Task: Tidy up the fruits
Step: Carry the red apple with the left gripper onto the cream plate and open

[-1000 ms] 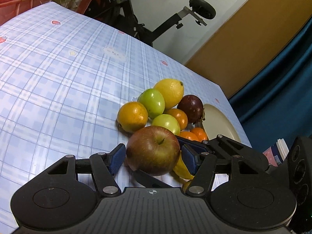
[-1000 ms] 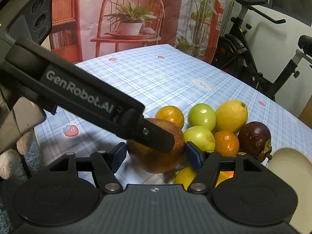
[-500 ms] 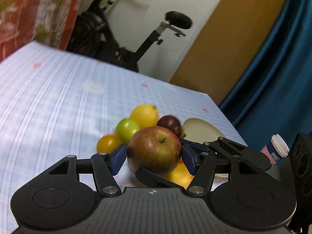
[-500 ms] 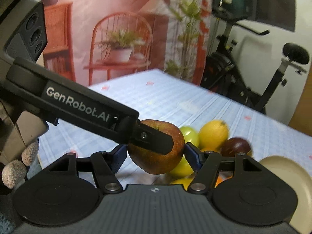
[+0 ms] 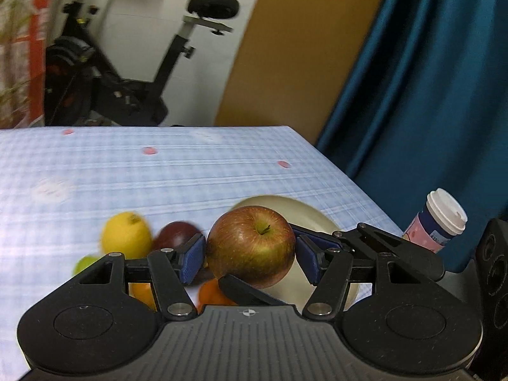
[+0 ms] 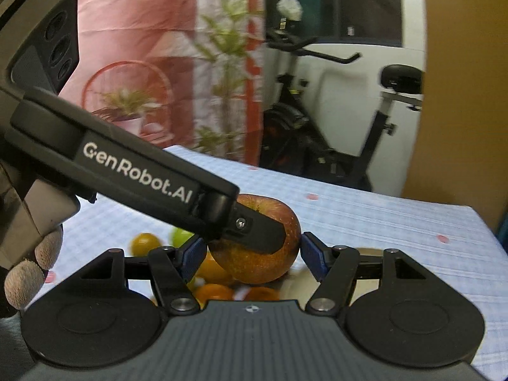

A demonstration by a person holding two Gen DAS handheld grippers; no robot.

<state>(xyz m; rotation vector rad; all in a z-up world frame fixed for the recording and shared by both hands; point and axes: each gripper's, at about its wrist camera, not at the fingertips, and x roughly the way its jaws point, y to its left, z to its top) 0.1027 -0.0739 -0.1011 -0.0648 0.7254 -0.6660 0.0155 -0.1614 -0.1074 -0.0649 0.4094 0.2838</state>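
1. Cream-coloured and shallow, a plate [image 5: 312, 219] is seen on the tabletop [image 5: 190, 171] just behind and below the raised apple [image 5: 250, 246]; the part of it that shows is bare, though much is hidden by the fruit and the fingers.
2. No fruit is seen to lie on the plate – a lemon [image 5: 126, 234], a dark purple fruit [image 5: 176, 230], a green fruit [image 5: 84, 263] and oranges [image 5: 212, 295] are heaped on the cloth to its left.
3. A capped pink cup [image 5: 439, 222] with a blue label is seen past the tabletop's right edge; its print is too small to be read.
4. "GenRobot.AI" is printed in white on the left hand-held gripper's side, seen from the right wrist camera.
5. The apple is clamped about half-wide between the blue pads of the left hand-held gripper [image 5: 250, 255], clear of the tabletop.
6. The same apple is also flanked by the right hand-held gripper [image 6: 254, 254] – its left pad is pressed to the skin, and a narrow gap seems to be left at its right pad.
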